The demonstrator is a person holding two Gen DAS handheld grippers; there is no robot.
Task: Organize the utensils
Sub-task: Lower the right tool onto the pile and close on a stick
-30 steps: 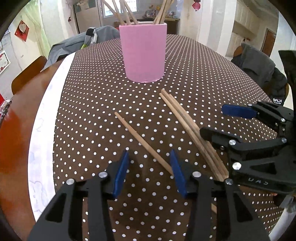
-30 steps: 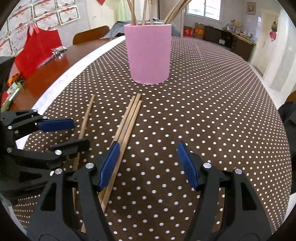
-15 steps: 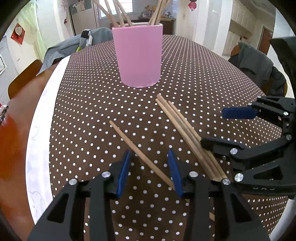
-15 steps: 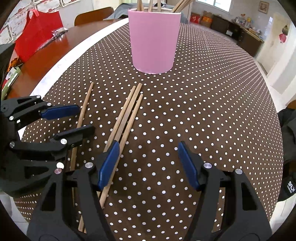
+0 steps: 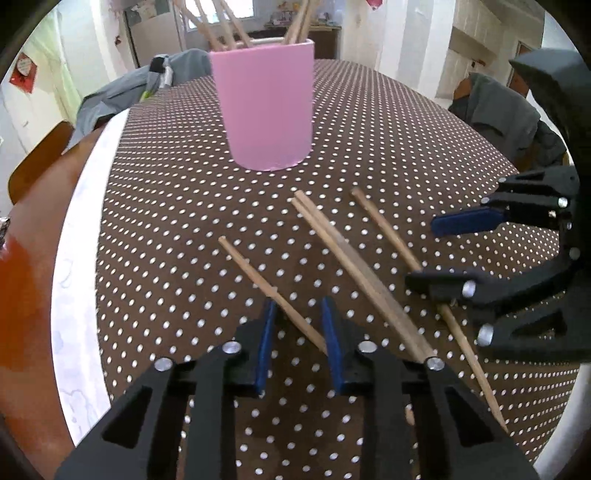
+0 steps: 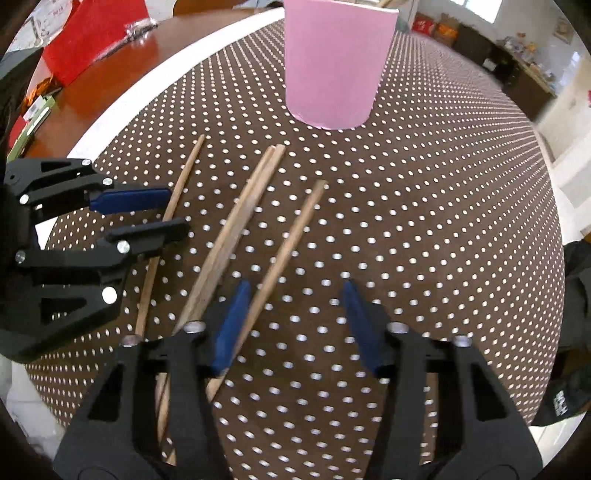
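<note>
We log the scene from left to right. At far left the bare wooden desk (image 5: 26, 295) shows beside the white border of the brown polka-dot cloth (image 5: 166, 221). In the right wrist view a red bag (image 6: 92, 33) sits on that bare wood.

Left tongs (image 5: 298, 325): jaws narrow, with a small gap left. A single chopstick (image 5: 273, 291) lies on the cloth and runs between the blue pads; we cannot tell whether the pads touch it. From the right wrist view, the same tongs (image 6: 159, 212) sit over that stick (image 6: 173, 206), one pad on each side.

Next to the right, a touching pair of chopsticks (image 5: 351, 266) lies diagonally on the cloth, near the single one but apart from it. In the right wrist view the pair (image 6: 236, 229) passes beneath the left finger of the right tongs.

Further right, a fourth chopstick (image 5: 391, 236) lies separate from the pair. Right tongs (image 6: 291, 325): jaws wide apart. The fourth chopstick (image 6: 284, 254) lies just inside the left blue pad (image 6: 231, 328), close against it; contact unclear. The right pad has only cloth beside it.

Beyond all four sticks, the pink cup (image 5: 266, 107) stands upright on the cloth, well apart from their far tips, with several chopsticks standing in it.
</note>
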